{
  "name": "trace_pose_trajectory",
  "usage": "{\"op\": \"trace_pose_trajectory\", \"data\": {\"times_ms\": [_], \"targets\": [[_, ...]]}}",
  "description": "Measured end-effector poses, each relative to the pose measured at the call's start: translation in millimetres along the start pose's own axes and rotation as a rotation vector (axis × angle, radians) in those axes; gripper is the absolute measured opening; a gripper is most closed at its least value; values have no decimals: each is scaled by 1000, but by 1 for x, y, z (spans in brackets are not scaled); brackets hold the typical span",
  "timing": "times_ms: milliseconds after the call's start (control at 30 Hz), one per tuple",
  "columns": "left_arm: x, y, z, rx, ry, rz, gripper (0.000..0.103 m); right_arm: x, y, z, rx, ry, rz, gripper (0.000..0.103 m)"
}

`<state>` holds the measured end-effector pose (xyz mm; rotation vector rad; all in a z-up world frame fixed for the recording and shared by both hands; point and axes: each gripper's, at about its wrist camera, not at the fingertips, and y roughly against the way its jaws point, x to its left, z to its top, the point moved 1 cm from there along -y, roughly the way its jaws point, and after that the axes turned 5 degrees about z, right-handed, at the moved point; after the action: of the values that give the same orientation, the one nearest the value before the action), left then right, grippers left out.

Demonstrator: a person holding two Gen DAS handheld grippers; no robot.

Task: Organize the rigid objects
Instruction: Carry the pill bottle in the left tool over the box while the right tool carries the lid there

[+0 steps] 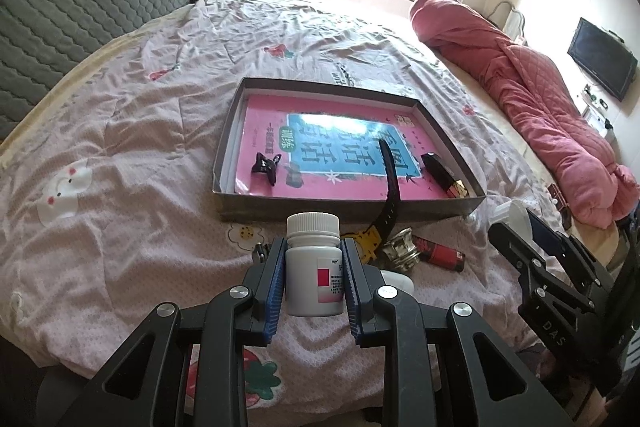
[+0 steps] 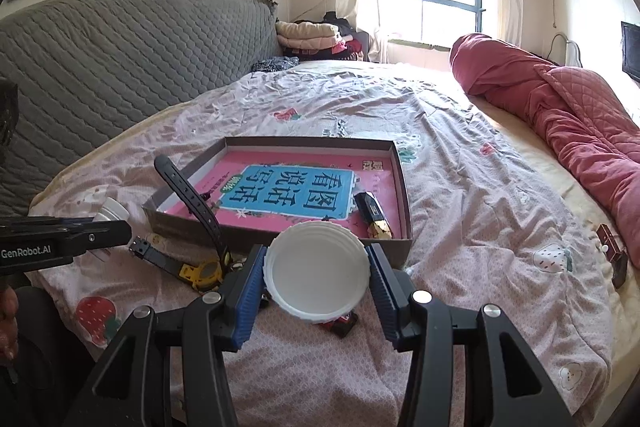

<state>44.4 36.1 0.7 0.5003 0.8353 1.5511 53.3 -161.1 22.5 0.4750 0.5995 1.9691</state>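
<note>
Bottle upright, pinched in your left tongs near box; your right tongs grip white lid near that box.

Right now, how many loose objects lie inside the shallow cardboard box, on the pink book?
2: a black hair clip near its left side and a black-and-gold rectangular case at its right. The black watch strap only leans over the box's front wall.

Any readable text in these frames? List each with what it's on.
"GenRobot.AI": side of the left gripper.
"DAS": body of the right gripper.
"看图说话写话": pink book in the box.
White bottle label: too small to read.
</note>
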Motion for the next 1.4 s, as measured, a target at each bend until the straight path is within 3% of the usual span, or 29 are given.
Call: {"op": "trace_pose_trajectory", "data": {"times_ms": [667, 1400], "targets": [[8, 6, 14, -25, 14, 11, 27, 19, 15, 14, -67, 59, -13, 50], [10, -22, 50, -58, -10, 11, 27, 9, 9, 31, -113, 38, -25, 50]]}}
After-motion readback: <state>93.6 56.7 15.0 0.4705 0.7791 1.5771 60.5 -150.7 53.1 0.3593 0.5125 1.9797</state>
